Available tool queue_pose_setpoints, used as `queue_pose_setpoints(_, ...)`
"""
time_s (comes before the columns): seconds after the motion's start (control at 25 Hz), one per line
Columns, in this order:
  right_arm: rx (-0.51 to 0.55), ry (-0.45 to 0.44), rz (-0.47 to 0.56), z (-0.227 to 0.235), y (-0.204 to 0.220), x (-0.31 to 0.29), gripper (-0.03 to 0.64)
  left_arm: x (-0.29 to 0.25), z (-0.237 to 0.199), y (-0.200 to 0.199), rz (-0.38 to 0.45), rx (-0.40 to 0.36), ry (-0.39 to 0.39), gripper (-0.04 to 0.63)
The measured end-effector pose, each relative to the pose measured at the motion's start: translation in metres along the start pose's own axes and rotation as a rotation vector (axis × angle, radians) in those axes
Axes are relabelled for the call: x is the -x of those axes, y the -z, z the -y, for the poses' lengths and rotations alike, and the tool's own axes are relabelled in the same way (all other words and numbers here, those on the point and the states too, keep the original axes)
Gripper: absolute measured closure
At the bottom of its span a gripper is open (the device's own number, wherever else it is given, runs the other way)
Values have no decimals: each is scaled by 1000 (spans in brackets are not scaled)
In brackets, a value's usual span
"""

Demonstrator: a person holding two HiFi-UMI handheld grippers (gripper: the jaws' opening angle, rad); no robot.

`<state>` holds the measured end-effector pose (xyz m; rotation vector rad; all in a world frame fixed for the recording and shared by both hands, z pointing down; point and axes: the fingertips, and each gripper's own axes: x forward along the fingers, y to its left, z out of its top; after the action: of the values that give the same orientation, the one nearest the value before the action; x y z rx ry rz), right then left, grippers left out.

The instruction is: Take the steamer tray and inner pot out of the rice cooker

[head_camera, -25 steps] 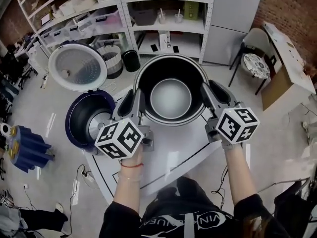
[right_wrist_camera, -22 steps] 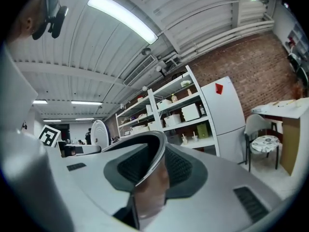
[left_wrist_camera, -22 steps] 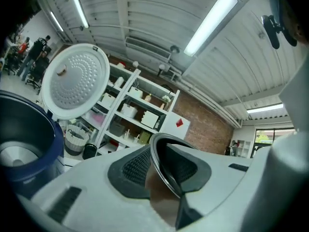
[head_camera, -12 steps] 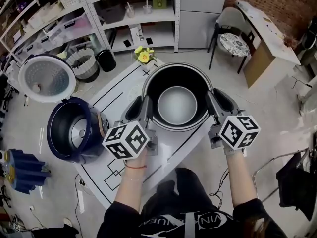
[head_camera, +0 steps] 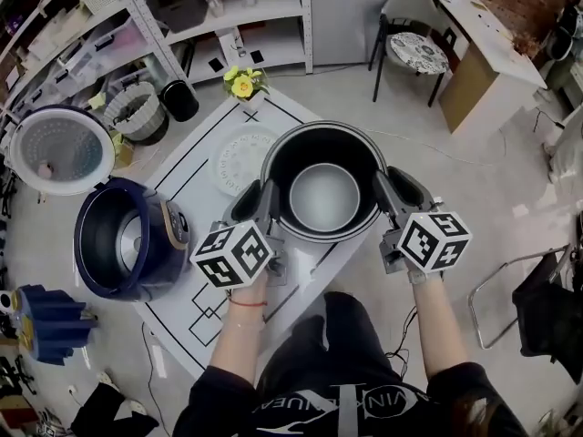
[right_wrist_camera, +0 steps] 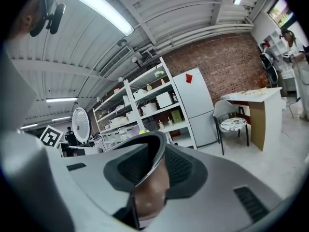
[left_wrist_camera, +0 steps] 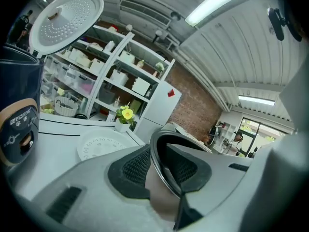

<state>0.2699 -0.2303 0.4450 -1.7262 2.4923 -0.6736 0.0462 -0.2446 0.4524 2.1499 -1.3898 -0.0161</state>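
Holding the pot (head_camera: 323, 194) at frame centre, clamped at opposite rim points by left gripper (head_camera: 258, 198) and right gripper (head_camera: 393, 194) — already out of the cooker (head_camera: 123, 244) at left. Set-down step, likely — calls for lowering level beside the tray (head_camera: 239, 160), then releasing

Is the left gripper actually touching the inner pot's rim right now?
Touching. The left gripper view shows the inner pot with its rim pinched between the jaws of the left gripper.

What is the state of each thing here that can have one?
inner pot: outside rice cooker, upright, empty, held by rim.
left gripper: shut on pot rim.
right gripper: shut on pot rim.
rice cooker: lid open, no pot inside.
steamer tray: lying flat on table.
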Motion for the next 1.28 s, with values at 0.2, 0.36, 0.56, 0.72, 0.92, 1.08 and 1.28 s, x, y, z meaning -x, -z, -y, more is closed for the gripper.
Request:
queue_pose_setpoints(0.2, -29, 10, -36, 6, 19, -4, 511, -7, -10, 15, -47, 13, -14, 503)
queue_pose_setpoints(0.36, -49, 23, -58, 12, 32, -7, 511, -11, -16, 26, -72, 32, -27, 503)
queue_pose_setpoints(0.56, -60, 29, -82, 19, 43, -13, 511, -16, -20, 30, -76, 32, -40, 503)
queue_pose_setpoints(0.72, -51, 24, -80, 21, 43, -17, 511, -19, -21, 27, -71, 26, -42, 503)
queue_pose_setpoints(0.92, 2, 18, -86, 20, 45, -18, 512, -19, -24, 29, -59, 14, -31, 509)
queue_pose_setpoints(1.08, 55, 4, -103, 19, 45, -18, 500, -19, -24, 29, -57, 8, -14, 509)
queue_pose_setpoints(1.28, 154, 6, -117, 16, 39, -18, 497, -19, -18, 29, -102, -84, 13, 495)
